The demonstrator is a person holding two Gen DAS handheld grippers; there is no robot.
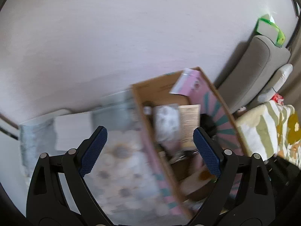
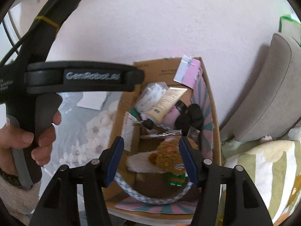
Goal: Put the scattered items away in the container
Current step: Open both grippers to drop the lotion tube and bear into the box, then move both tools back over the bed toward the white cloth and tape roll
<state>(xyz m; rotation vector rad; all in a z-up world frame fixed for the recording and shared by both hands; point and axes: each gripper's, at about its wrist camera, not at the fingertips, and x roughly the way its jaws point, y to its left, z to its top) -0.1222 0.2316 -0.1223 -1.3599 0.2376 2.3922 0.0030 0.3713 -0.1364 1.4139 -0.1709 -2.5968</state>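
The container is a cardboard box (image 2: 216, 113) with pink and teal flaps, also in the blurred left wrist view (image 1: 143, 101). It holds a cream tube (image 2: 167, 101), a white patterned pack (image 2: 150, 94), a black bundle (image 2: 193, 116), a brown plush toy (image 2: 167, 154) and a blue-white rope ring (image 2: 143, 197). My right gripper (image 2: 150, 160) is open and empty above the plush toy. My left gripper (image 1: 150, 150) is open and empty over the box's left wall. The left tool also shows in the right wrist view (image 2: 84, 79), held by a hand.
The box rests on a floral cloth (image 2: 88, 135) with a white flat piece (image 2: 94, 99) behind. A grey cushion (image 2: 270, 94) and a striped floral blanket (image 2: 263, 179) lie right of the box. A pale wall fills the background.
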